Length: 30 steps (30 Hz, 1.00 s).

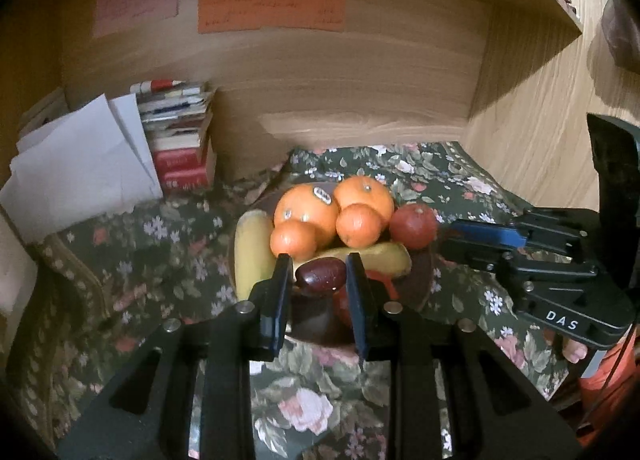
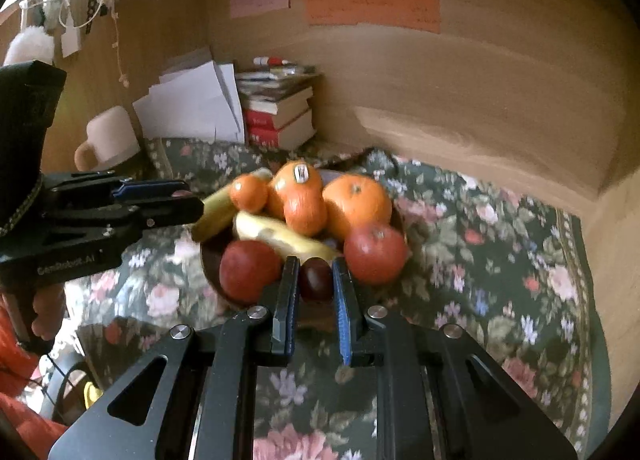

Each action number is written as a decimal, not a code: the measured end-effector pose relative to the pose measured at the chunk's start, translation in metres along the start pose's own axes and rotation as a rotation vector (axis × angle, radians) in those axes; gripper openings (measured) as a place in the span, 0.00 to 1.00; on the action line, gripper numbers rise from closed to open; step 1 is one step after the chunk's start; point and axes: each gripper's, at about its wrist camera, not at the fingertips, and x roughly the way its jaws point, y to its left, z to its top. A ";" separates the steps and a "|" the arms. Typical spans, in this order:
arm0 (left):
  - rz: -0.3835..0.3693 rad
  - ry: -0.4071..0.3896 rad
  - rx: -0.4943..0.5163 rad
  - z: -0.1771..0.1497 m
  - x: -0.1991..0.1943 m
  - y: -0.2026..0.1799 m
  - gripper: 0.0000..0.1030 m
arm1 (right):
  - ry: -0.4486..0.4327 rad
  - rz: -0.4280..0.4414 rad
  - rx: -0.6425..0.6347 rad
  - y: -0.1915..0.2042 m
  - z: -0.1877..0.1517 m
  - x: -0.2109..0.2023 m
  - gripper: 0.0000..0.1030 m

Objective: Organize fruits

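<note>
Left view: oranges (image 1: pixel 308 208), bananas (image 1: pixel 252 252) and apples (image 1: pixel 414 226) fill the bowl (image 1: pixel 424 280) on a floral cloth (image 1: pixel 168 256). The left gripper (image 1: pixel 318 280) has its fingers slightly spread with a plum (image 1: pixel 320 275) between the tips; whether they pinch it, I cannot tell. The right gripper (image 1: pixel 446 240) is just right of the bowl.

Right view: the right gripper (image 2: pixel 316 280) has its fingers narrowly apart and frames a plum (image 2: pixel 316 278); I cannot tell if they touch it. The left gripper (image 2: pixel 192 200) is at the bowl's (image 2: pixel 208 264) left

Dim, warm light throughout; fisheye edges curve into black corners, with slight blur.
</note>
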 end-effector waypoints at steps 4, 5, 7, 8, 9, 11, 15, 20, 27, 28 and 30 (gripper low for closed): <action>-0.004 0.023 -0.002 0.002 0.013 0.001 0.26 | 0.023 0.016 -0.015 0.003 0.004 0.014 0.15; -0.007 0.032 -0.005 0.002 0.017 0.001 0.26 | 0.033 0.022 -0.017 0.004 0.004 0.018 0.15; -0.009 0.049 -0.008 0.000 0.024 0.002 0.26 | 0.054 0.032 -0.023 0.006 0.001 0.025 0.15; -0.010 0.056 -0.010 0.000 0.026 0.003 0.26 | 0.063 0.032 -0.024 0.007 -0.001 0.029 0.15; -0.013 0.063 -0.011 -0.001 0.029 0.003 0.26 | 0.067 0.031 -0.022 0.007 -0.002 0.031 0.15; -0.019 0.076 -0.015 -0.002 0.033 0.004 0.26 | 0.084 0.042 -0.016 0.006 -0.004 0.035 0.15; -0.030 0.098 -0.033 -0.002 0.040 0.007 0.30 | 0.089 0.049 0.002 0.002 -0.006 0.037 0.21; -0.050 0.098 -0.053 -0.003 0.040 0.009 0.38 | 0.059 0.051 0.024 -0.002 -0.004 0.030 0.36; -0.005 0.011 -0.055 0.006 0.010 0.007 0.39 | -0.006 0.026 0.052 -0.007 0.002 0.010 0.36; 0.002 -0.010 -0.058 0.009 0.003 0.007 0.39 | -0.022 0.017 0.053 -0.008 0.004 0.005 0.36; 0.019 -0.062 -0.063 0.013 -0.015 0.007 0.39 | -0.058 0.000 0.063 -0.010 0.008 -0.008 0.36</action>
